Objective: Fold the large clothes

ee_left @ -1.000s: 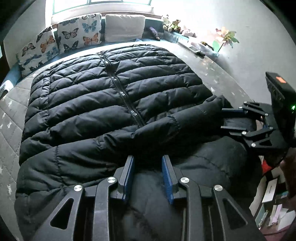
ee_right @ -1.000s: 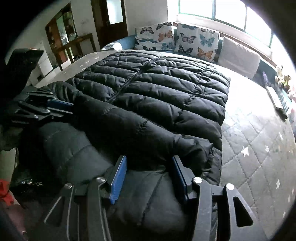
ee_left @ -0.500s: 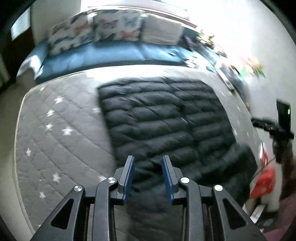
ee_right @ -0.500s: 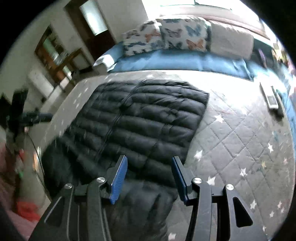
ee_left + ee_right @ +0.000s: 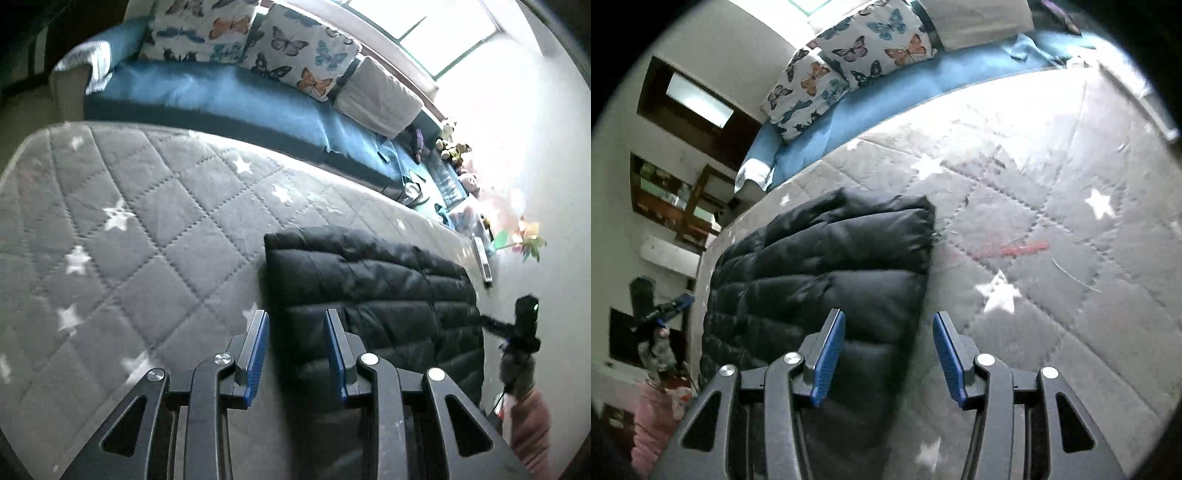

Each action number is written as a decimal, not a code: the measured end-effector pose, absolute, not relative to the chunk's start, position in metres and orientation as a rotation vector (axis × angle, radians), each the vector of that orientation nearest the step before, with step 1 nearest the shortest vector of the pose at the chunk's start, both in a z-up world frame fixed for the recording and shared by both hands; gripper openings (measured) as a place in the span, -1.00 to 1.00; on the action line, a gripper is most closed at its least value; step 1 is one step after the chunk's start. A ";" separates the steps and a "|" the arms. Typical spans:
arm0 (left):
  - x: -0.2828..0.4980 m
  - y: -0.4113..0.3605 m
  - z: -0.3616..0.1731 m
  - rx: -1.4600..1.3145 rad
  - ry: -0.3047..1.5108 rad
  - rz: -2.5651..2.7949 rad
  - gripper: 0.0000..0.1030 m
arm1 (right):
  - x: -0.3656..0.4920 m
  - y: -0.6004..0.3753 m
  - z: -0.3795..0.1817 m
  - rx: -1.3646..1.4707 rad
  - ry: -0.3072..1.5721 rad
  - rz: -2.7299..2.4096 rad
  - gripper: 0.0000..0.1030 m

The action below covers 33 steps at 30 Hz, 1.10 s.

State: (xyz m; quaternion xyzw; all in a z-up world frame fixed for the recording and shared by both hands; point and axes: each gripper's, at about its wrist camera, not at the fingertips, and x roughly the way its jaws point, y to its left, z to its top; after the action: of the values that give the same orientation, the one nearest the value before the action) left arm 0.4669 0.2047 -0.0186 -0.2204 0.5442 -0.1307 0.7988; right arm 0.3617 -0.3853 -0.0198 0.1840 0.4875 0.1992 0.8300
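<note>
A black puffer jacket (image 5: 369, 295) lies flat on the grey star-quilted mattress (image 5: 147, 240). My left gripper (image 5: 295, 343) hovers over the jacket's left edge. Its blue pads (image 5: 258, 350) stand a little apart and pinch no fabric. In the right wrist view the jacket (image 5: 820, 266) shows its far right corner, and my right gripper (image 5: 888, 347) straddles the right edge, open, with bare mattress (image 5: 1052, 240) visible between its pads. Each view shows the other gripper small beyond the far side of the jacket: the right gripper (image 5: 484, 319) and the left gripper (image 5: 679, 301).
Butterfly pillows (image 5: 258, 40) and a grey cushion (image 5: 376, 96) lean on a blue bench (image 5: 221, 96) beyond the mattress. A remote (image 5: 484, 264), soft toys (image 5: 454, 147) and a paper flower (image 5: 524, 240) line the wall side. A pink sleeve (image 5: 528, 424) is at the bed's near edge.
Both grippers swept outward from above the folded sleeve at the jacket's near middle to its opposite side edges, rolling as they went. Neither gripper's gap changed.
</note>
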 end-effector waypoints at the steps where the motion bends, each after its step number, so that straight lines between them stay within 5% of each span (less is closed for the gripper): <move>1: 0.469 0.202 -0.026 -0.481 1.170 -0.282 -0.35 | 0.364 -0.388 -0.023 0.423 1.007 0.457 0.07; 7: 0.491 0.195 -0.061 -0.536 1.186 -0.315 -0.35 | 0.371 -0.393 -0.024 0.501 0.969 0.562 0.13; 12: 0.498 0.194 -0.072 -0.640 1.150 -0.354 0.20 | 0.373 -0.391 -0.025 0.504 0.954 0.611 0.15; 16: 0.501 0.188 -0.073 -0.658 1.114 -0.330 0.23 | 0.378 -0.387 -0.028 0.531 0.941 0.634 0.19; 19: 0.501 0.180 -0.075 -0.674 1.088 -0.321 0.16 | 0.381 -0.378 -0.027 0.516 0.934 0.642 0.14; 21: 0.503 0.172 -0.077 -0.660 1.109 -0.312 -0.45 | 0.376 -0.375 -0.024 0.487 0.940 0.633 0.01; 24: 0.507 0.160 -0.071 -0.603 1.104 -0.306 -0.71 | 0.377 -0.368 -0.016 0.445 0.947 0.612 -0.35; 29: 0.522 0.153 -0.013 -0.541 1.012 -0.318 -0.77 | 0.378 -0.370 0.042 0.364 0.822 0.600 -0.64; 33: 0.524 0.153 0.047 -0.498 0.899 -0.312 -0.77 | 0.362 -0.371 0.096 0.317 0.715 0.616 -0.66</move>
State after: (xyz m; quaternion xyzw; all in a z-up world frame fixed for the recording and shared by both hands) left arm 0.5244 0.1532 0.0473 -0.2371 0.4280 -0.1488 0.8593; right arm 0.3621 -0.3711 0.0965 0.1523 0.3430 0.2953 0.8786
